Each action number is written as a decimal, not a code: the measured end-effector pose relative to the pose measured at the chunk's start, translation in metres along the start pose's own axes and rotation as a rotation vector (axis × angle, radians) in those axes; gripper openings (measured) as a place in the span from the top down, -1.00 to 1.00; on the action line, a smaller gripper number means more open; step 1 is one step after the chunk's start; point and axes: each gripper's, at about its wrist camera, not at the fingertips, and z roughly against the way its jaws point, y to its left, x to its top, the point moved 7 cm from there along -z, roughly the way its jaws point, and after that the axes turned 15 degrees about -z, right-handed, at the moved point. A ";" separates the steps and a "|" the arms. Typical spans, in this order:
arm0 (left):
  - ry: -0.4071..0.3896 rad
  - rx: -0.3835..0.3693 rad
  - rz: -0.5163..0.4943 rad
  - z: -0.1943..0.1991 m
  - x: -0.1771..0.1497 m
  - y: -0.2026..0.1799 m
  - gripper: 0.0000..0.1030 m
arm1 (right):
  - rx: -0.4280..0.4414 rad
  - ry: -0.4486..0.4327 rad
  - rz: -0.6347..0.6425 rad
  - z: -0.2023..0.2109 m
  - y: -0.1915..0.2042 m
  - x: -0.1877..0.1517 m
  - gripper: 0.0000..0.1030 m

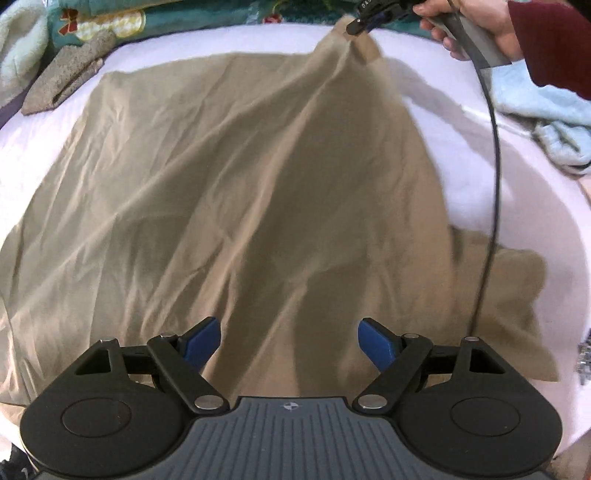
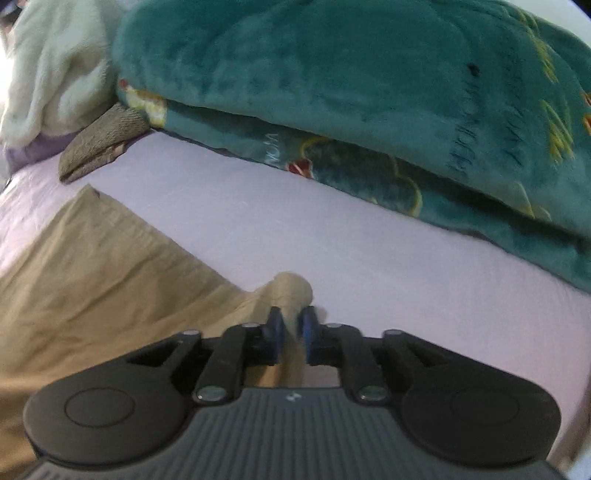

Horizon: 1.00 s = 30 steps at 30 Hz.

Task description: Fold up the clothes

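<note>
Nearest us, the left gripper [image 1: 289, 341] stands wide apart, nothing between its blue pads, hovering above the near part of the tan garment [image 1: 221, 206]. That garment spreads ahead of this claw across the white sheet [image 1: 517, 206], rising to a peak at its far right corner.

Only the left view shows us that peak hanging from the right gripper [image 1: 356, 26], held by a hand [image 1: 472, 26] in a dark red sleeve [image 1: 554, 48], with a light blue towel [image 1: 546, 114] beyond.

The right view shows us its own jaws narrow, the corner of cloth between the pads [image 2: 277, 326]; whether they press it we cannot tell. Ahead of that claw lies a teal blanket [image 2: 332, 92]; far to its left, a grey folded cloth [image 2: 103, 144].
</note>
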 end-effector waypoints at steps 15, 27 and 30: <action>-0.042 -0.091 -0.035 0.102 -0.071 -0.009 -0.78 | -0.035 0.197 -0.272 0.207 0.050 -0.254 -0.44; -0.010 -0.038 -0.119 0.053 -0.115 -0.014 -0.78 | -0.011 0.201 -0.285 0.174 0.061 -0.339 0.57; -0.002 -0.012 -0.099 0.058 -0.114 -0.012 -0.78 | 0.020 0.197 -0.264 0.181 0.058 -0.336 0.86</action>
